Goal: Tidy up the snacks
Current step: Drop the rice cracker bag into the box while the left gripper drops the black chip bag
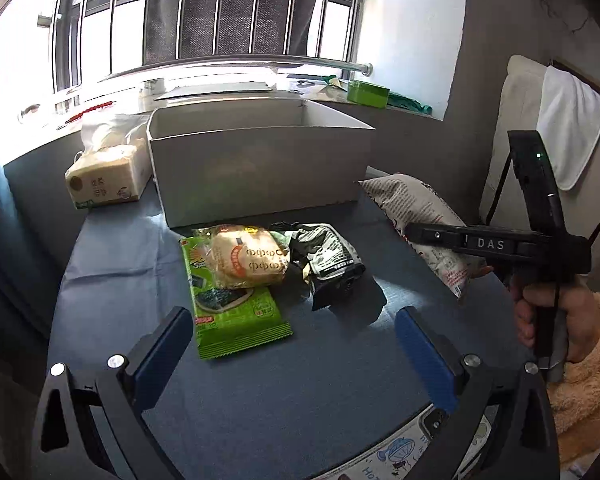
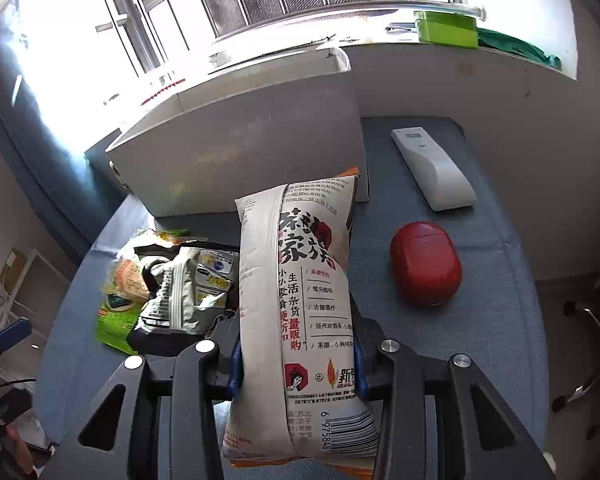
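My right gripper (image 2: 296, 360) is shut on a tall white snack bag with Chinese print (image 2: 300, 300), held above the blue table in front of the white open box (image 2: 240, 140). The bag (image 1: 416, 212) and right gripper (image 1: 440, 236) also show at the right of the left wrist view. My left gripper (image 1: 294, 344) is open and empty, low over the table, short of a pile: a green seaweed pack (image 1: 236, 316), a round wrapped bun (image 1: 248, 260) on top of it, and a crumpled black-and-white packet (image 1: 328, 256). The white box (image 1: 260, 168) stands behind the pile.
A tissue pack (image 1: 104, 176) lies left of the box. A white remote (image 2: 432, 168) and a red oval case (image 2: 424, 264) lie on the table to the right. A green box (image 2: 446, 28) sits on the windowsill. A chair with a white towel (image 1: 568, 128) stands right.
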Demonstrator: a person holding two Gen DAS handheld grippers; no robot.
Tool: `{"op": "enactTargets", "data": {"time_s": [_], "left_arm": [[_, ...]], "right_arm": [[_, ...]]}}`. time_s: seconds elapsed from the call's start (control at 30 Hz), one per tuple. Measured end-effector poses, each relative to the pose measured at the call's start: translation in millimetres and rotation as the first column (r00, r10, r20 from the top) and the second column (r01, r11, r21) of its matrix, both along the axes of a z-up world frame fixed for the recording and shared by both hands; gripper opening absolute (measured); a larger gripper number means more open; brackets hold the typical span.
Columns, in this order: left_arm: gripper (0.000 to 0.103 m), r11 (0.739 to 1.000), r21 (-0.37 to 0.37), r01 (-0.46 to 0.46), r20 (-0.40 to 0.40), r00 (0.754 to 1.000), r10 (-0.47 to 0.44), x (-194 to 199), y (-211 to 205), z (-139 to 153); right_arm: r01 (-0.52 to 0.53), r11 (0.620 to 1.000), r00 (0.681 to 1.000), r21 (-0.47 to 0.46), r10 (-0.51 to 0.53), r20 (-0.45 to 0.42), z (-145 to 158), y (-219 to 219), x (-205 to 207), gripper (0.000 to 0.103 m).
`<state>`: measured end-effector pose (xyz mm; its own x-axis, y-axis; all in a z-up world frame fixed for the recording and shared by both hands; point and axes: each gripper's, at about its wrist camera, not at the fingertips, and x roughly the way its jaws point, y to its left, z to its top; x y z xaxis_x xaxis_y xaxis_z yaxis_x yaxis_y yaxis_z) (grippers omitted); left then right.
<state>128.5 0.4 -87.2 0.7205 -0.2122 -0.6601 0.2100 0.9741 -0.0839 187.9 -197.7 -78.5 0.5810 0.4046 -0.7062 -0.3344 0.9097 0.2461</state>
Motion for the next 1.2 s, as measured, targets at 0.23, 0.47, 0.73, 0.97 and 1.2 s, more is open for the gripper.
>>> {"op": "enactTargets", "data": {"time_s": [0.23, 0.47, 0.73, 0.97, 1.2], "left_arm": [[0.103, 0.949, 0.244, 0.197, -0.054, 0.98, -0.19, 75.3, -59.4, -16.6], [0.084, 0.854, 0.374, 0.361, -0.225, 0.929, -0.294, 120.7, -82.7, -50.9], [0.06, 0.939, 0.176, 0.297, -0.124, 0.953, -0.278, 110.4, -53.3, -21.6], [0.06, 0.976, -0.159, 0.149, 0.122, 0.984, -0.13, 73.9, 16.0, 49.5], [0.06, 0.942, -0.334, 0.045, 0.222, 0.974, 0.033, 103.9, 77.4, 100.8]], "right_arm": [[0.039, 0.995, 0.998, 0.091, -0.043, 0.037, 31.6, -44.7, -73.7, 0.044], [0.05, 0.994, 0.998, 0.096, -0.053, 0.037, 32.3, -66.2, -111.0, 0.044], [0.03, 0.995, 0.999, 0.096, -0.033, 0.027, 9.1, -53.6, -92.8, 0.044], [-0.022, 0.994, 0.997, 0.106, 0.015, 0.072, 22.9, -34.3, -59.7, 0.044], [-0.089, 0.992, 0.984, 0.085, 0.075, 0.159, 74.5, 7.4, 27.1, 0.044]]}}
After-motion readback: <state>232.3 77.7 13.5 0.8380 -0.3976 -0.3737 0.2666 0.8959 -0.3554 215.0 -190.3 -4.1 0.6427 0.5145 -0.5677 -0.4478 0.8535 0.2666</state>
